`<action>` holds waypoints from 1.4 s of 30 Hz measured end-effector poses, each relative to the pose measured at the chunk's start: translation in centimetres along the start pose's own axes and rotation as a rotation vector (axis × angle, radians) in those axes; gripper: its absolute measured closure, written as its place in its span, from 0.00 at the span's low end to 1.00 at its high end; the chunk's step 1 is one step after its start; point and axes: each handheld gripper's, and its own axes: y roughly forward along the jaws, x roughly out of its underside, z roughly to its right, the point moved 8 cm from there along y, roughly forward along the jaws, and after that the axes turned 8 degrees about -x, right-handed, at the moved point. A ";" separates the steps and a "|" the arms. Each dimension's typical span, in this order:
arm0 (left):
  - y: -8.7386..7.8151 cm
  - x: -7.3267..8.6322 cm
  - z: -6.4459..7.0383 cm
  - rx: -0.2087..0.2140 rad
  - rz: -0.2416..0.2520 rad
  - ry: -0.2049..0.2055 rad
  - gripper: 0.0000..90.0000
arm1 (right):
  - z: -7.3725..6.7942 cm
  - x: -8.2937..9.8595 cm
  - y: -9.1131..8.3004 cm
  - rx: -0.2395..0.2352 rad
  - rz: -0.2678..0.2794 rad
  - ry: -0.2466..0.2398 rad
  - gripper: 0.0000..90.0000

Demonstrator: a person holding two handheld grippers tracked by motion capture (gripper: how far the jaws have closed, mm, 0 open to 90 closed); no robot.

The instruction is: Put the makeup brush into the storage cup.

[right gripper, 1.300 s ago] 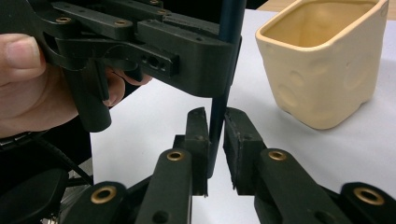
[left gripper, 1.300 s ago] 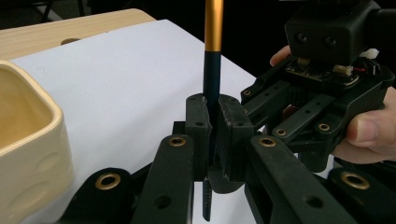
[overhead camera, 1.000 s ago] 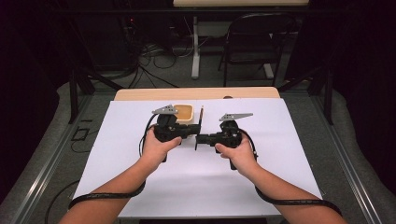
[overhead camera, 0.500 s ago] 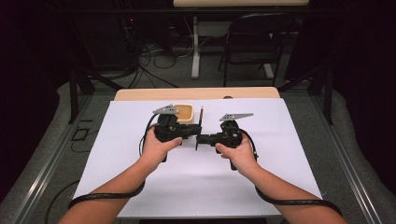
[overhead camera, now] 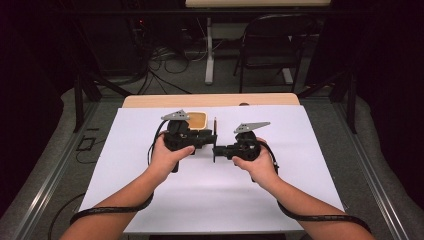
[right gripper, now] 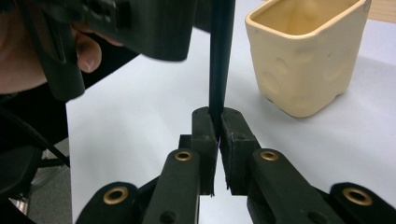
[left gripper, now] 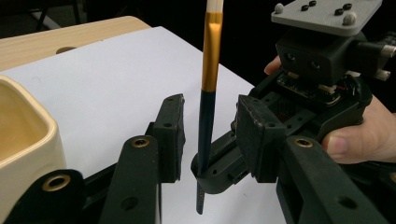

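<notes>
Since a second ago the two grippers have barely shifted, both staying close together over the middle of the white sheet [overhead camera: 280, 190]. The right gripper [right gripper: 217, 128] has its jaws clamped on the dark lower shaft of an upright paintbrush [left gripper: 208, 93]. The left gripper [left gripper: 208, 128] has its jaws apart on either side of the brush, with the cream square cup [right gripper: 306, 56] just beyond on the far side.

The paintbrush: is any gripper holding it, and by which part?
The right gripper holds the paintbrush upright, shut on the dark lower part of its handle. The left gripper is open around it.
</notes>
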 end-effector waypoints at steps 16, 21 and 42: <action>-0.5 -0.6 -0.1 -0.015 0.026 -0.019 0.74 | -0.4 0.5 0.3 0.023 -0.054 -0.065 0.94; -0.6 -0.7 -0.2 -0.017 0.029 -0.018 0.76 | -0.4 0.7 0.5 0.022 -0.063 -0.069 0.94; -0.5 -0.5 -0.4 -0.025 0.009 -0.032 0.87 | -0.8 0.9 1.0 0.010 -0.072 -0.078 0.94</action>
